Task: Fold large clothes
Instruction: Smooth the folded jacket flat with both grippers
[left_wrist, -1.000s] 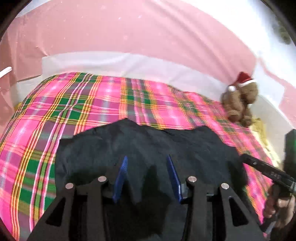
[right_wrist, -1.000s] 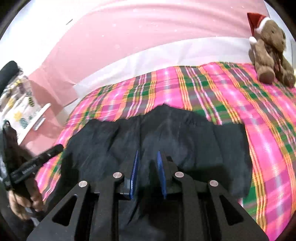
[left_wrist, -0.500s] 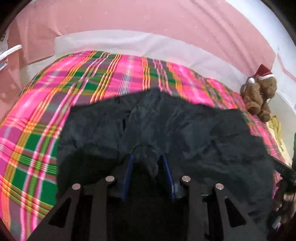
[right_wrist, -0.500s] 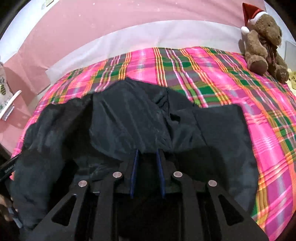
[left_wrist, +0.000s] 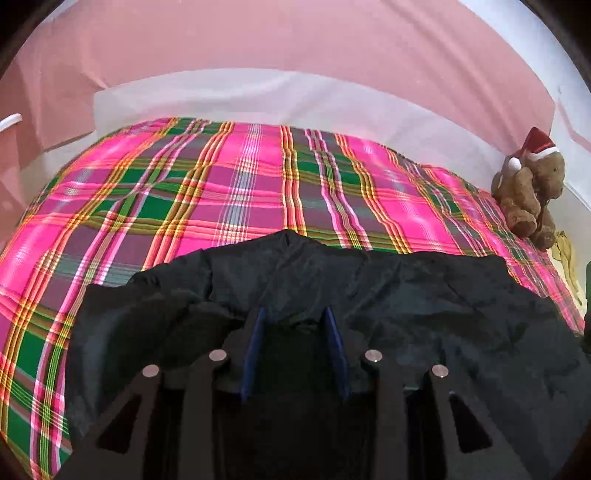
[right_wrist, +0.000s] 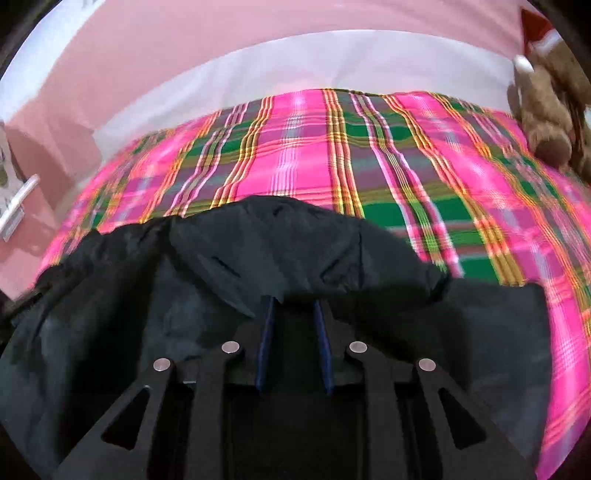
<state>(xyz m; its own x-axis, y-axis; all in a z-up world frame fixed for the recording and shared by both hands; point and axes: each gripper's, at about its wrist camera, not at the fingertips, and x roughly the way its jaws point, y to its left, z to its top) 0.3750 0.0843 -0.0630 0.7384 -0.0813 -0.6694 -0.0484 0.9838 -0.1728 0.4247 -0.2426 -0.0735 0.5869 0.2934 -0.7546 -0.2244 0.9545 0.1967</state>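
Observation:
A large black garment (left_wrist: 424, 295) lies spread over the near part of a bed with a pink and green plaid cover (left_wrist: 221, 184). In the left wrist view my left gripper (left_wrist: 293, 321) is low over the garment, its blue pads shut on a bunched fold of the black cloth. The right wrist view shows the same garment (right_wrist: 258, 240) humped up in front of my right gripper (right_wrist: 295, 306). Its blue pads stand close together, shut on a fold of the garment. The near edge of the cloth is hidden under both grippers.
A brown teddy bear with a red hat (left_wrist: 528, 192) sits at the bed's far right corner, also close at the right in the right wrist view (right_wrist: 550, 110). White bedding (left_wrist: 258, 96) and a pink wall lie beyond. A white object (right_wrist: 18, 206) is at the left.
Both grippers have come down toward the bed with the black cloth in them. The left jaws narrowed onto the fold. The other hand and gripper have left the edge of each view.

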